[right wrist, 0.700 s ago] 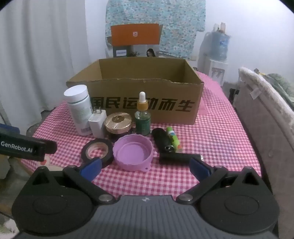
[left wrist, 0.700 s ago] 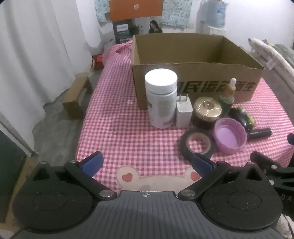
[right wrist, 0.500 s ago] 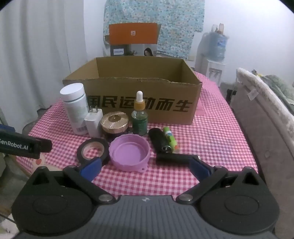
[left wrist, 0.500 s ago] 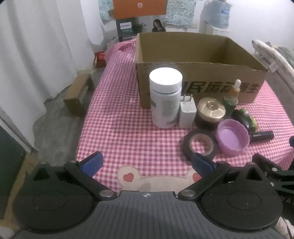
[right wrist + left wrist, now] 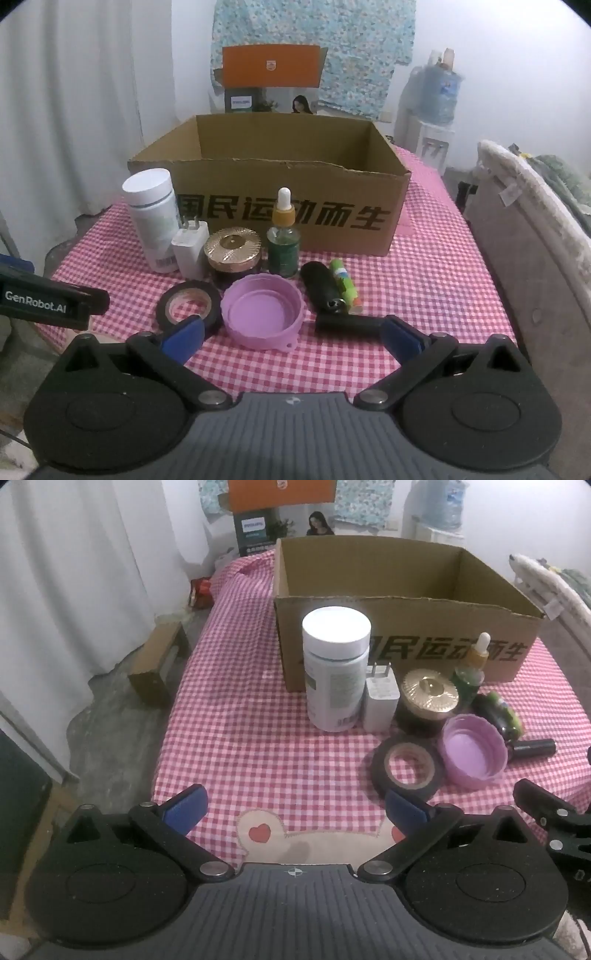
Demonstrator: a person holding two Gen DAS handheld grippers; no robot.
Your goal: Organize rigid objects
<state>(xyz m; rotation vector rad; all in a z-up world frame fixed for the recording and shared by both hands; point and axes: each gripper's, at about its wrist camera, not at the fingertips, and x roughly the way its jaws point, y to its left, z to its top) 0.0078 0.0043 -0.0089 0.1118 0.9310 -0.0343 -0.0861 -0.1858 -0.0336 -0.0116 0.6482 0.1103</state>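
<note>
Both the left claw [image 5: 293,806] and right claw [image 5: 291,338] hover spread and empty at the desk [image 5: 240,738] edge, while the objects crowd together before the cardboard box [image 5: 295,177] (apparently empty). Reaching for the purple lid [image 5: 261,314] could likely nudge the touching tape roll [image 5: 188,304] or roll the black cylinder [image 5: 349,325] away.

The left wrist view looks from above the bench's [image 5: 236,738] near left corner, facing forward and down across the cloth. The right wrist view sits lower at the near edge, right of centre, facing the box [image 5: 332,229] front. Both share the box [image 5: 406,590], the bottle [image 5: 336,672] and the tape [image 5: 188,302].
</note>
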